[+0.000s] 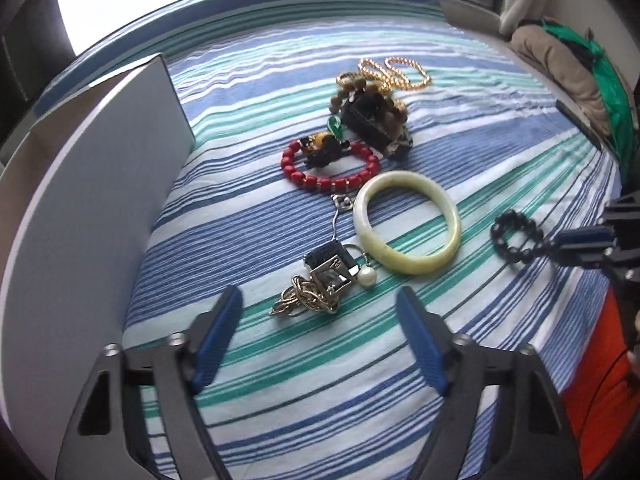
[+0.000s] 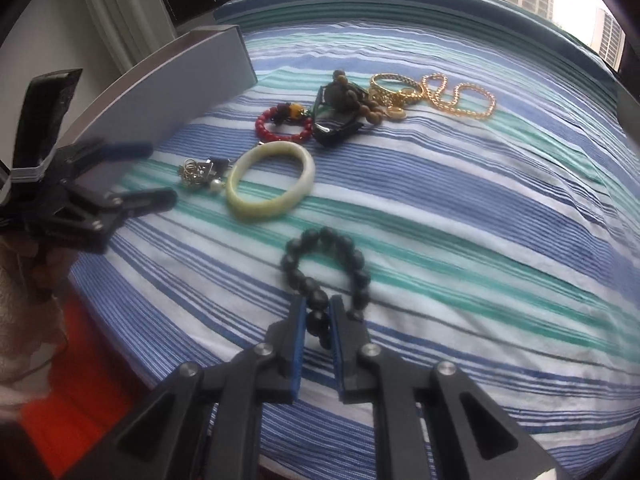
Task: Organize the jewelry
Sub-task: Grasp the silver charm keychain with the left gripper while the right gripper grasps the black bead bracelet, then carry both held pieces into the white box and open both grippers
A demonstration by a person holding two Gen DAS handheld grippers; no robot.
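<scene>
Two jaws | left gripper (image 1: pixel 320 312) released | right gripper (image 2: pixel 319 316) grasping black bead bracelet (image 2: pixel 326 268) | striped bedsheet (image 2: pixel 440 208)

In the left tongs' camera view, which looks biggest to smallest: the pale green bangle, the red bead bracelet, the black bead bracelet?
1. Pale green bangle
2. Red bead bracelet, nearly as wide but farther off, so unsure
3. Black bead bracelet, clearly smallest

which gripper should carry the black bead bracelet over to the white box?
Right. The right gripper is already shut on the black bead bracelet. The left gripper is open and empty over the silver chain cluster, though nearer the white box.
</scene>
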